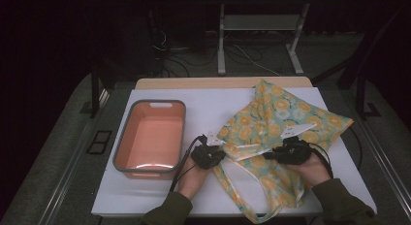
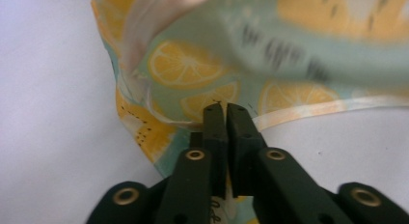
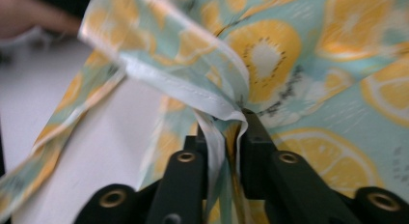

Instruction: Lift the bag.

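Observation:
A mint cloth (image 1: 276,113) printed with lemon slices lies crumpled on the right half of the white table (image 1: 208,101). In the high view my left gripper (image 1: 220,150) sits at the cloth's left edge. In the left gripper view the left gripper (image 2: 225,110) has its jaws pressed together on the cloth's (image 2: 193,64) hemmed edge. My right gripper (image 1: 270,155) is at the cloth's front middle. In the right gripper view the right gripper (image 3: 224,120) pinches a bunched fold and white-edged strap of the cloth (image 3: 308,64) between its pads.
An orange basin (image 1: 150,103) with a grey rim stands at the table's left, with nothing in it. A long strap of the cloth (image 1: 261,213) trails toward the front edge between my forearms. Beyond the table are stand legs and cables on the floor.

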Tool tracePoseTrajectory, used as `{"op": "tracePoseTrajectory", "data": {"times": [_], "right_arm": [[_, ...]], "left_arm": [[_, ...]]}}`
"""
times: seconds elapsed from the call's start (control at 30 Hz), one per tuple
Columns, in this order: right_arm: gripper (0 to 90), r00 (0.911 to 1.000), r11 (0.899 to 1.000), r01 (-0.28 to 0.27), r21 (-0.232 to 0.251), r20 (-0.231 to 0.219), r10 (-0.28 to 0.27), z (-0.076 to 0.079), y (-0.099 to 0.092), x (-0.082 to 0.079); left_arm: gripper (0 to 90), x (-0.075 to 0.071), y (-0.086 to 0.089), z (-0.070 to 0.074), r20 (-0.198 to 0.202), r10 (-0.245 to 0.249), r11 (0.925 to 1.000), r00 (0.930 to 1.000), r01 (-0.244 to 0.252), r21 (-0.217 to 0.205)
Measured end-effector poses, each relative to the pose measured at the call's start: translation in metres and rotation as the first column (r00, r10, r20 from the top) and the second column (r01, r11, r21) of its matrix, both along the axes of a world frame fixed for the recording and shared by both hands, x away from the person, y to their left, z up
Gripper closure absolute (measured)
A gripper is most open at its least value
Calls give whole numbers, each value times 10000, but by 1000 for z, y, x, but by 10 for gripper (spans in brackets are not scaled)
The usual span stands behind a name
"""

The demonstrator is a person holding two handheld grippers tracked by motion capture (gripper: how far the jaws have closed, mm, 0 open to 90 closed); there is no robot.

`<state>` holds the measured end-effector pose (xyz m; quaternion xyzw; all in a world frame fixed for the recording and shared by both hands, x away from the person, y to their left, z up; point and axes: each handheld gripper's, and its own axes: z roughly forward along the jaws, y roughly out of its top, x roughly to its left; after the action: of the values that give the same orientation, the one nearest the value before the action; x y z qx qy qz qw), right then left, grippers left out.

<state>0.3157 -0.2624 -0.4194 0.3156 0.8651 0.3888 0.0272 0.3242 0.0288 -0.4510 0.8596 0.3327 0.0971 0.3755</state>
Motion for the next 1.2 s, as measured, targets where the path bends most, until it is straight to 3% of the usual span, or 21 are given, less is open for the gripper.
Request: {"op": "tracePoseTrajectory", "data": {"times": [0.1,0.2,0.3,0.4,0.5,0.63,0.73,0.83,0.9,1.0,1.17,1.2], "right_arm": [[608,10000,9995,-82,-297,41,83,-1,4,-9],[470,9983,9992,305,250,483,-317,14,-3,-21],[415,9927,9977,325,588,1144,-391,29,-8,-38],[409,9904,9974,175,698,1354,-269,33,-8,-53],[418,9926,9981,-236,570,1202,166,26,-2,-64],[423,9954,9975,-681,-209,667,694,4,13,-67],[420,9967,9954,-745,-603,287,763,-13,19,-63],[424,9968,9907,-717,-1157,257,751,-23,19,-60],[479,9972,9921,-631,-1083,338,671,-27,16,-58],[657,9965,9904,-470,-1300,632,555,-27,13,-56],[880,9971,9907,-281,-1334,660,372,-26,8,-52],[889,9968,9901,-308,-1371,688,405,-26,8,-51]], "left_arm": [[890,0,0,0,-97,98,9999,9999,-99,-98],[892,1,1,0,-278,199,9993,9994,-207,-299],[892,2,2,0,-301,181,9994,9994,-190,-293],[891,3,3,-1,-431,234,9988,9988,-252,-425],[891,3,3,-1,-496,264,9984,9984,-288,-489],[891,3,3,-1,-493,272,9983,9984,-296,-494],[892,3,3,-1,-512,288,9981,9983,-315,-531],[892,4,4,-1,-582,323,9976,9978,-357,-591],[892,4,4,-1,-585,328,9976,9977,-363,-593],[892,4,3,-1,-574,333,9976,9978,-367,-584],[893,3,1,-1,-432,344,9975,9985,-370,-607],[893,2,0,-1,-411,354,9974,9985,-379,-620]]}}
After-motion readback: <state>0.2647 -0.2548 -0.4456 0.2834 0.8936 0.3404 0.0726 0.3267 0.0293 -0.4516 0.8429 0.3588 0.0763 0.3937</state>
